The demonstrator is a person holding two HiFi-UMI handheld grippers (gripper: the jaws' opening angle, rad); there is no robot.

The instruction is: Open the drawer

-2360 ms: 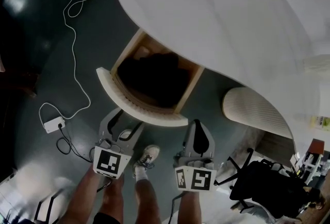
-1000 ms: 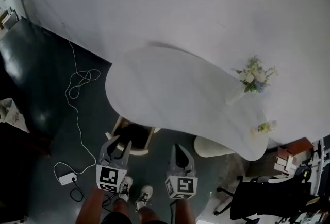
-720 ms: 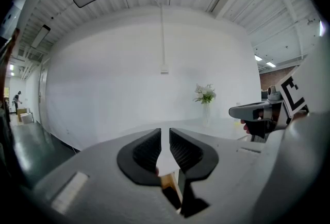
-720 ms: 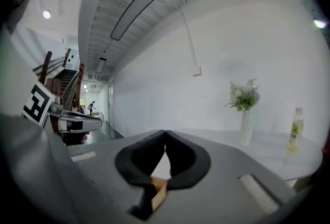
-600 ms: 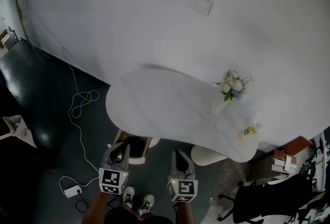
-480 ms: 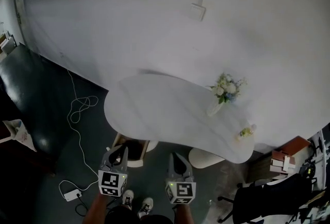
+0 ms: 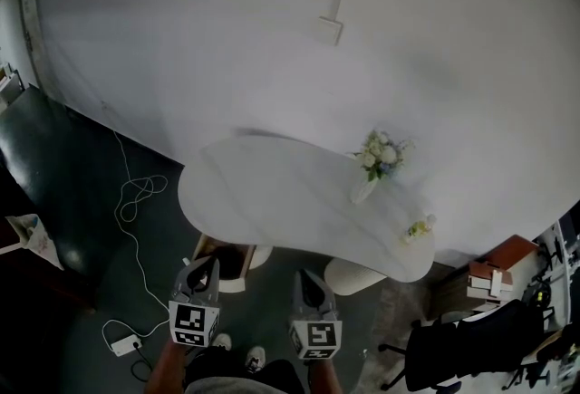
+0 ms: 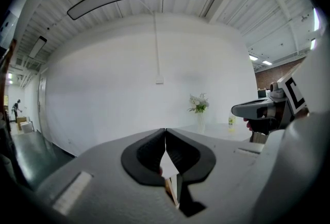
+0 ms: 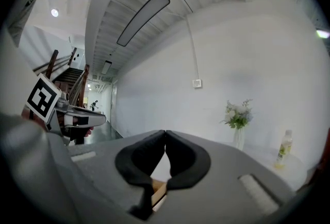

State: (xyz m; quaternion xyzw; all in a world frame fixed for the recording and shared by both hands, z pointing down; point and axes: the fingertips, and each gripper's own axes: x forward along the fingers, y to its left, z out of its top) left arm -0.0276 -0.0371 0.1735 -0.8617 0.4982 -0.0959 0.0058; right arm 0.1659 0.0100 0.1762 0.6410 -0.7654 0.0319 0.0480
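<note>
The wooden drawer point(image 7: 228, 264) with a white curved front is below the near left edge of the large white rounded table point(image 7: 290, 202). It stands pulled out toward the person, and its inside looks dark. Neither gripper touches it.

The left gripper point(image 7: 205, 262) is held in the air on the near side of the drawer and points almost level toward the far wall. In the left gripper view its two grey jaws meet at the tips, and nothing is between them. The right gripper point(image 7: 304, 275) is beside it on the right, apart from it and pointing the same way. Its jaws are also together at the tips and hold nothing.

On the right part of the table there is a white vase with pale flowers point(image 7: 374, 158). A small yellowish bottle point(image 7: 418, 227) stands nearer to the table's right end. Under that end, on the dark floor, is a white ribbed round base point(image 7: 353, 275). A thin white cable point(image 7: 134, 198) runs over the floor on the left down to a small white power block point(image 7: 119, 345). A black office chair point(image 7: 462, 354) stands at the near right.
</note>
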